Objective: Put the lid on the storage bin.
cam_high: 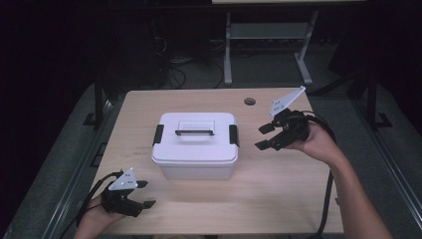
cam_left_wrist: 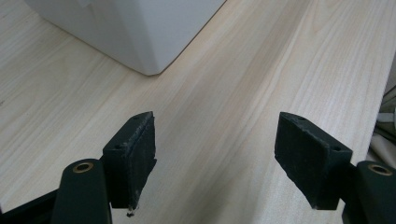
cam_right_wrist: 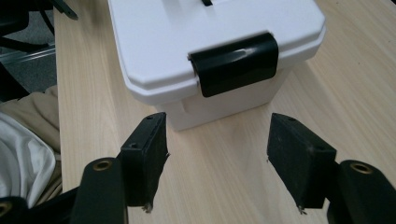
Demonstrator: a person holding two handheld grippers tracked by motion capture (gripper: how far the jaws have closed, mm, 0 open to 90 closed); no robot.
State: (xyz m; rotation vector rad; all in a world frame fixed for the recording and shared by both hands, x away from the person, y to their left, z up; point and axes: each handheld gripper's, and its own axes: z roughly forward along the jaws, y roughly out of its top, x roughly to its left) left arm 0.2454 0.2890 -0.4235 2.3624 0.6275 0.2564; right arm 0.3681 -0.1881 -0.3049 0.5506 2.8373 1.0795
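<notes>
A white lidded storage box (cam_high: 195,144) stands in the middle of the wooden table (cam_high: 278,184), with a black latch (cam_high: 233,135) on each end and a handle on its lid. My right gripper (cam_high: 263,137) hovers open just right of the box, jaws pointing at the right latch (cam_right_wrist: 235,63), which lies a short way beyond the empty jaws in the right gripper view. My left gripper (cam_high: 145,194) rests open near the table's front left corner, apart from the box. A lower corner of the box (cam_left_wrist: 152,70) lies ahead of it in the left gripper view.
A round cable hole (cam_high: 250,101) sits in the table's back edge. Beyond the table stand the white metal legs of another desk (cam_high: 228,50) and loose cables on the floor. Bare wood surrounds the box on all sides.
</notes>
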